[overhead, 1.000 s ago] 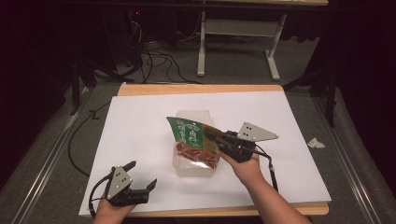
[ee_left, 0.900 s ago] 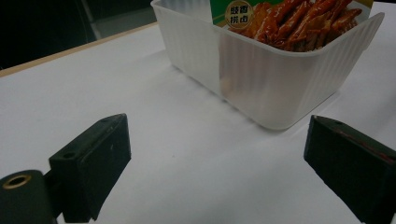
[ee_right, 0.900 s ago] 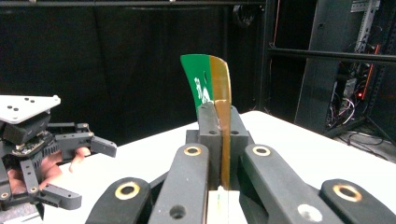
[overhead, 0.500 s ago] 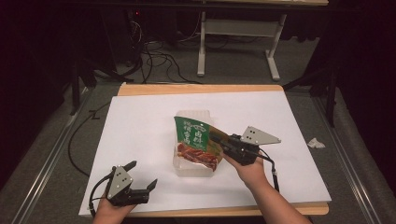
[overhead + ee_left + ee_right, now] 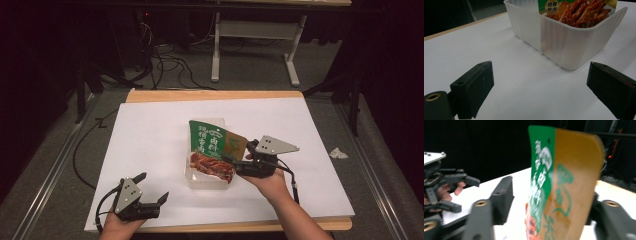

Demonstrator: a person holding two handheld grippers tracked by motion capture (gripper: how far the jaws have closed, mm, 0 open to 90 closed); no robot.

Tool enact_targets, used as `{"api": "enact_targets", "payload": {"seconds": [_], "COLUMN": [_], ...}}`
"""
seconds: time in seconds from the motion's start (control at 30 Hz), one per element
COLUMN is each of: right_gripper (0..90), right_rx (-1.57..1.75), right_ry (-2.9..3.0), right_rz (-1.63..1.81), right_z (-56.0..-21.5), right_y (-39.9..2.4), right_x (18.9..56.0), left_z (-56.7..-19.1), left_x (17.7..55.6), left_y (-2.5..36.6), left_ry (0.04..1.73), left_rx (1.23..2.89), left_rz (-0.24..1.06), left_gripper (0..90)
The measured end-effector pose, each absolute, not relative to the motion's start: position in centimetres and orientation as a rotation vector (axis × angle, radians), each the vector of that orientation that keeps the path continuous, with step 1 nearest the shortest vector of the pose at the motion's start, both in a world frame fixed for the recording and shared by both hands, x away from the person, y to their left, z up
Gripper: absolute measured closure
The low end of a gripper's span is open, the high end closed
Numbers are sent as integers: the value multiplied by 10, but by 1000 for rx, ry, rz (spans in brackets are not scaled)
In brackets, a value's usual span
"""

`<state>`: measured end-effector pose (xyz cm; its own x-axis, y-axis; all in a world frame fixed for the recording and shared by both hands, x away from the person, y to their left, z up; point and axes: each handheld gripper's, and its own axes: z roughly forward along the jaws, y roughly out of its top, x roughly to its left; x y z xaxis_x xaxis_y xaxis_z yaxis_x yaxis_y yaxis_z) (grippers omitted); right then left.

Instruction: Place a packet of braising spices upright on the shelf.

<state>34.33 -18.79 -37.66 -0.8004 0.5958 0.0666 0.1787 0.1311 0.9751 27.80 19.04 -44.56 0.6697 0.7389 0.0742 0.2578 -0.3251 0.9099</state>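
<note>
Seemingly the step in hand is the release of a snack pouch into a clear plastic tub. From the high view, the snack pouch (image 5: 212, 150), green at the top with a picture of glazed meat below, leans in the clear plastic tub (image 5: 206, 176) near the middle of the white-covered bench (image 5: 150, 130); the right gripper (image 5: 231, 165) sits at the pouch's lower right edge, while the left gripper (image 5: 152, 195) rests well apart at the near left corner, its jaws spread and empty. A crumpled scrap of paper (image 5: 338, 152) lies on the floor off the bench's right edge. The left gripper view adds what the overhead cannot: the tub's ribbed, translucent wall (image 5: 571, 47) stands flat on the bench with the pouch's printed meat (image 5: 579, 12) showing over the rim, so the pouch's foot is inside it, and both black jaws stand wide on bare surface. The right gripper view gives the closest look at the grip: the pouch (image 5: 559, 182) stands upright between the jaws, its green face and tan back both visible, and the jaws have just been opening, with a gap showing on the left side, so the pads no longer seem to press it. The left gripper (image 5: 454, 192) shows farther off. The next move likely calls for backing the right gripper straight away without dragging the pouch, which may tip.
</note>
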Motion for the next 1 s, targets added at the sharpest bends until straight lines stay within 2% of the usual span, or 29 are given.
{"api": "enact_targets", "payload": {"seconds": [0.07, 0.1, 0.17, 0.63, 1.0], "right_gripper": [259, 179, 150, 156, 157], "right_rx": [752, 772, 782, 900, 1100], "right_ry": [2086, 2074, 2089, 2034, 1898], "right_rz": [1719, 1710, 1677, 1569, 1423], "right_z": [-377, -376, -376, -389, -411], "right_y": [-192, -193, -196, -256, -333], "right_x": [342, 341, 339, 320, 306], "left_z": [-445, -445, -445, -446, -448], "left_x": [278, 277, 277, 280, 282], "left_y": [191, 191, 191, 192, 193], "left_ry": [785, 786, 789, 800, 821], "left_rx": [1885, 1884, 1881, 1886, 1886], "left_rz": [605, 606, 605, 600, 593], "left_gripper": [77, 77, 77, 77, 77]}}
